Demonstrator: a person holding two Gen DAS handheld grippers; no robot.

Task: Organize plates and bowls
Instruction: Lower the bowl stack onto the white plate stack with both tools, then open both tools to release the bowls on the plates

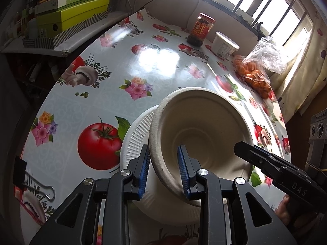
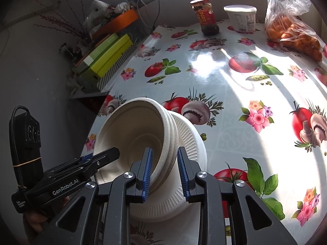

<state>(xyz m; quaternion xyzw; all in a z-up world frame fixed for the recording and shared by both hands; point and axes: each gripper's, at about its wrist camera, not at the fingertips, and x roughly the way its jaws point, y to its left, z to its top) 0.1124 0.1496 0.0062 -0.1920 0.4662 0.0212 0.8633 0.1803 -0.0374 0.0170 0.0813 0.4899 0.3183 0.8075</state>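
Note:
A stack of beige paper bowls (image 1: 204, 122) tilts on its side over a pile of white ribbed paper plates (image 1: 134, 134) on the patterned table. My left gripper (image 1: 163, 171) is shut on the near rim of the bowls, one blue pad inside and one outside. In the right wrist view the nested bowls (image 2: 130, 126) lean left above the plates (image 2: 190, 143), and my right gripper (image 2: 164, 171) is shut on their stacked rims from the other side. Each gripper shows in the other's view: the right gripper (image 1: 241, 150) reaching into the bowl, the left gripper (image 2: 110, 155) at the bowl's left rim.
At the far side of the table stand a red-labelled sauce jar (image 1: 202, 29), a white tub (image 1: 223, 45) and a plastic bag of orange fruit (image 1: 253, 75). A binder clip (image 1: 30, 181) grips the tablecloth's left edge. Green boxes (image 1: 69, 18) sit on a shelf beyond the table.

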